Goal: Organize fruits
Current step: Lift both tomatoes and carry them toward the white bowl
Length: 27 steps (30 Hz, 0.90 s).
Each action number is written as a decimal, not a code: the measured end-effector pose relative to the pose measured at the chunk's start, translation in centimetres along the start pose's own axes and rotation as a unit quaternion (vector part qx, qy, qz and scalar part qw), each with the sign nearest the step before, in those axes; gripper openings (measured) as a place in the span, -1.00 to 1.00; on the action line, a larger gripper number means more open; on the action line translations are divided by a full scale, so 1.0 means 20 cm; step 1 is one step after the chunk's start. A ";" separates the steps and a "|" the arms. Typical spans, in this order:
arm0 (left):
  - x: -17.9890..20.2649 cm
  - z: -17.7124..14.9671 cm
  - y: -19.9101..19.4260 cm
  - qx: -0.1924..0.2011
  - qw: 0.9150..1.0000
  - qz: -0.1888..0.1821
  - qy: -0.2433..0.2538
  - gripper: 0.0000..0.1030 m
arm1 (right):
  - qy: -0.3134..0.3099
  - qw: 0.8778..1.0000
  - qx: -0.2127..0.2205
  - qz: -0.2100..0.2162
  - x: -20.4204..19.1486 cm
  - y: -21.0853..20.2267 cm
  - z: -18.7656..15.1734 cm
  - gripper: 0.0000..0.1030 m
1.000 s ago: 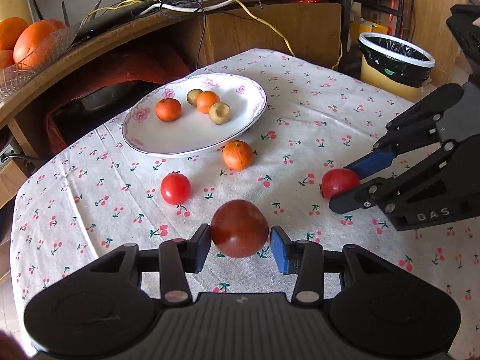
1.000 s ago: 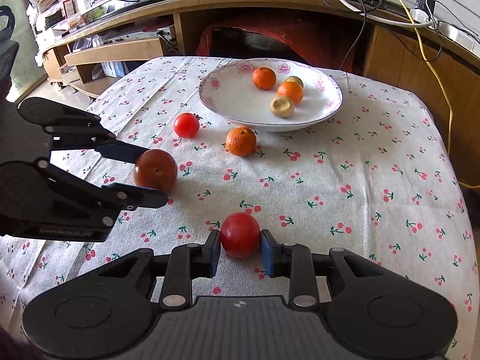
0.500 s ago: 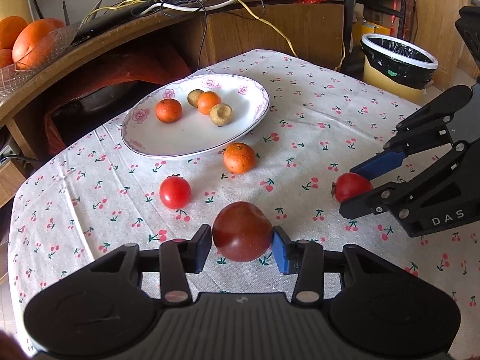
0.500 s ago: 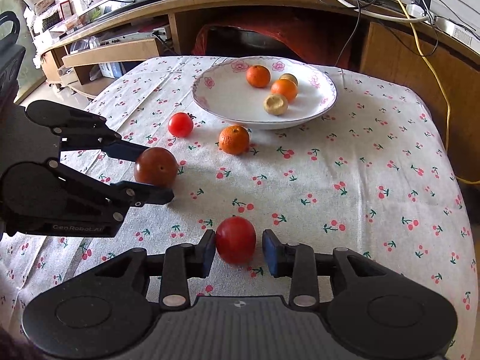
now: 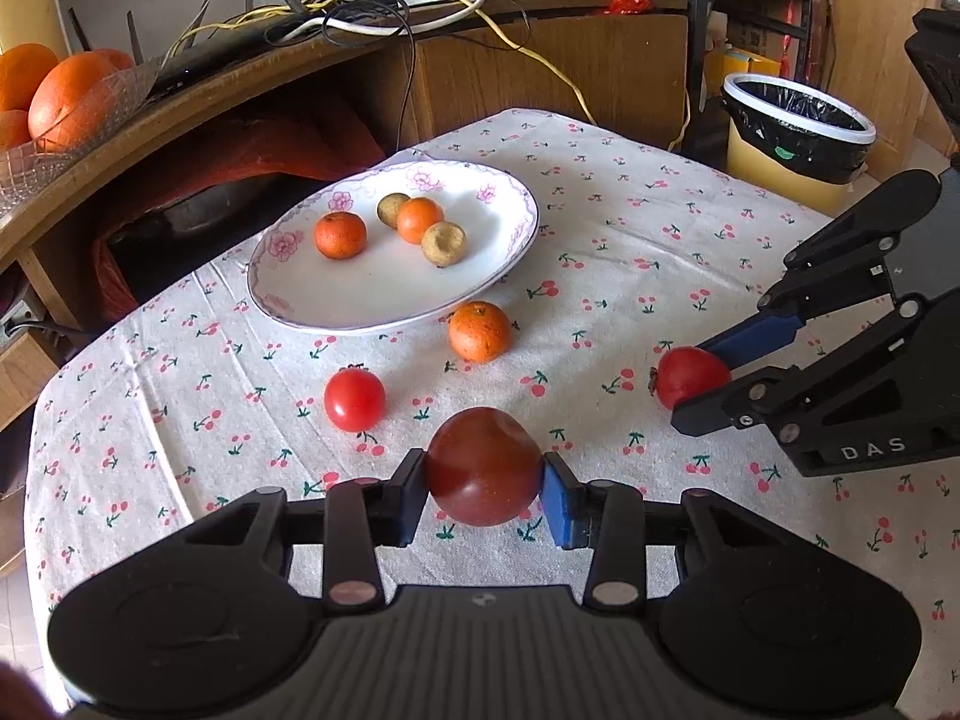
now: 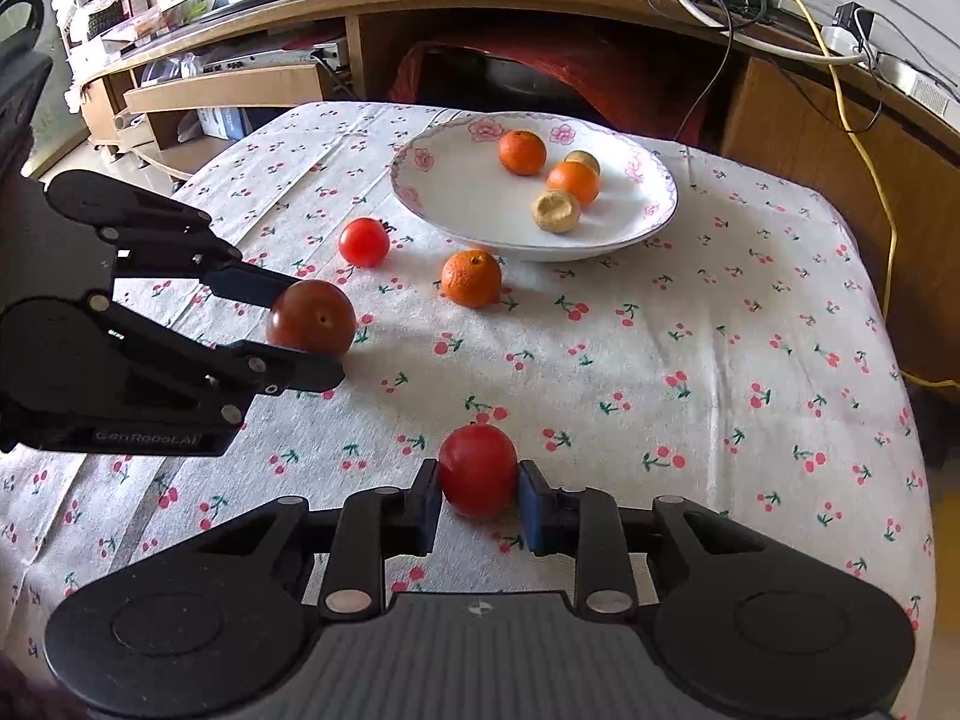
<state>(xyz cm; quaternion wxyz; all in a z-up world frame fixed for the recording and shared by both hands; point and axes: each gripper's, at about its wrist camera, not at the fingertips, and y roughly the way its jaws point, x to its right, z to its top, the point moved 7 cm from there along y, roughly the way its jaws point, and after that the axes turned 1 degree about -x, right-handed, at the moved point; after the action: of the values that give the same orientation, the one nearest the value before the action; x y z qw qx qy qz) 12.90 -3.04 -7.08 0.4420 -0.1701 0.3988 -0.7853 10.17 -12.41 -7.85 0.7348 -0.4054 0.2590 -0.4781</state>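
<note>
The left gripper (image 5: 483, 483) pinches a dark brownish-red tomato (image 5: 483, 465), smooth and slightly peaked on top, both pads pressed to its sides. The right gripper (image 6: 478, 495) has just been closing, and its blue pads now press on a smaller, glossy bright-red tomato (image 6: 478, 468). Whether either fruit is lifted clear of the cloth is hard to judge from these angles.

Both tomatoes sit at the near side of the table (image 6: 690, 324), the dark one to the left, the red one to the right. The table wears a nubbly white cloth printed with small red cherries. Farther in lie a loose red tomato (image 5: 354, 399) with a stem stub and a dimpled mandarin (image 5: 479, 331), just beside the near rim of the plate (image 5: 282, 306).

The plate is a shallow white oval with pink flowers and a scalloped edge. It holds two small mandarins (image 5: 340, 234) and two dull tan, round fruits (image 5: 443, 244), one showing a hollow in its top.

Beyond the table stands a curved wooden desk (image 5: 540, 66) strewn with white, black and yellow cables. At far left a clear patterned glass bowl (image 5: 24, 150) holds large oranges. At far right stands a yellow bin (image 5: 792, 138) lined with a black bag.
</note>
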 end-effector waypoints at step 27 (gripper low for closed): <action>-0.10 0.23 -0.03 0.059 0.998 0.027 -0.022 -0.07 | -0.002 0.997 0.065 -0.036 0.03 -0.01 0.28 -0.58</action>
<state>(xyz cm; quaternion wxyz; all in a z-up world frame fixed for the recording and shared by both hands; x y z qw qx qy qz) 16.57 -3.38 -3.50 0.4806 -0.1503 0.3469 -0.7913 14.64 -10.97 -4.65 0.7424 -0.3668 0.2116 -0.5192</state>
